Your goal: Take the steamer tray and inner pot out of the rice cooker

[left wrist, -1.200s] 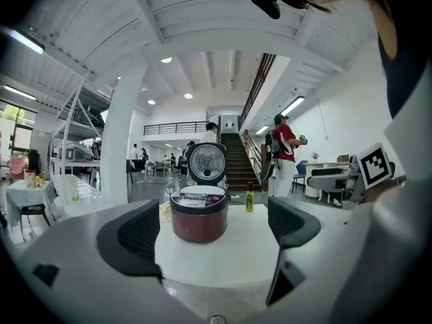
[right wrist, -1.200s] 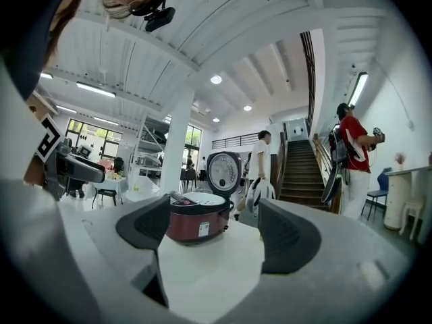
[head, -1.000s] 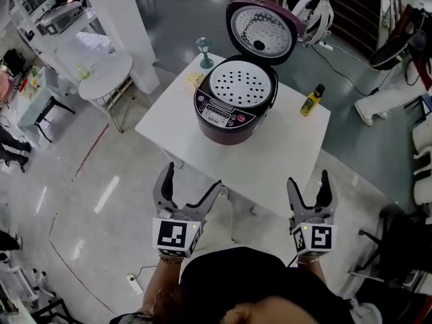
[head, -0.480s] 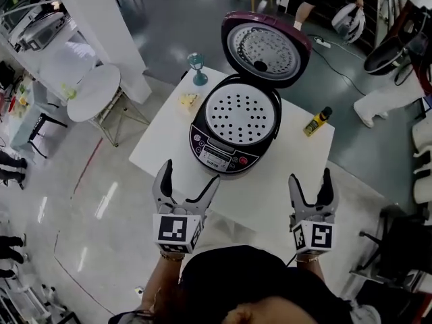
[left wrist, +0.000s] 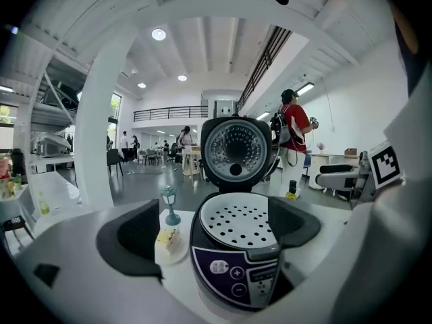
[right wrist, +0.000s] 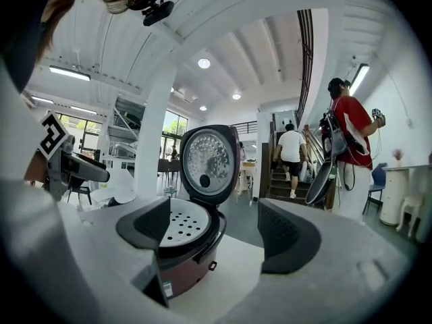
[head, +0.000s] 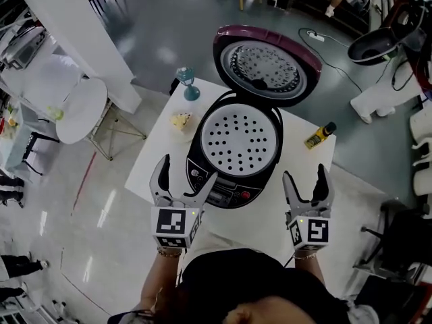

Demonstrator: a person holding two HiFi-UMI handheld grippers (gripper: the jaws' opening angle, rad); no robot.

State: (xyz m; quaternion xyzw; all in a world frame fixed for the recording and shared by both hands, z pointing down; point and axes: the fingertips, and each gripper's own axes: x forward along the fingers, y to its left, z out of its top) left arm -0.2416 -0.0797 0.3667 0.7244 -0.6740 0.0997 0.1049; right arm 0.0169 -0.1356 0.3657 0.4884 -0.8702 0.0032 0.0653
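A dark purple rice cooker (head: 233, 160) stands on a white table (head: 297, 147) with its lid (head: 266, 66) swung up and back. A white perforated steamer tray (head: 241, 138) sits in its mouth and hides the inner pot beneath. My left gripper (head: 182, 177) hovers open at the cooker's front left, its jaws framing the steamer tray (left wrist: 236, 218) and control panel. My right gripper (head: 305, 181) is open and empty over the table at the cooker's front right; in its view the rice cooker (right wrist: 182, 245) lies left of the jaws.
On the table sit a small plate with a yellow bit (head: 179, 121), a teal lantern-like ornament (head: 188, 84) and a yellow bottle (head: 319, 136). A round white side table (head: 77, 110) and a white pillar (head: 74, 32) stand to the left. A person (left wrist: 291, 130) is in the background.
The cooker and table have drawn nearer as I stepped in. Both grippers now reach the table's near edge, the left one at the cooker's front. Both stayed open.
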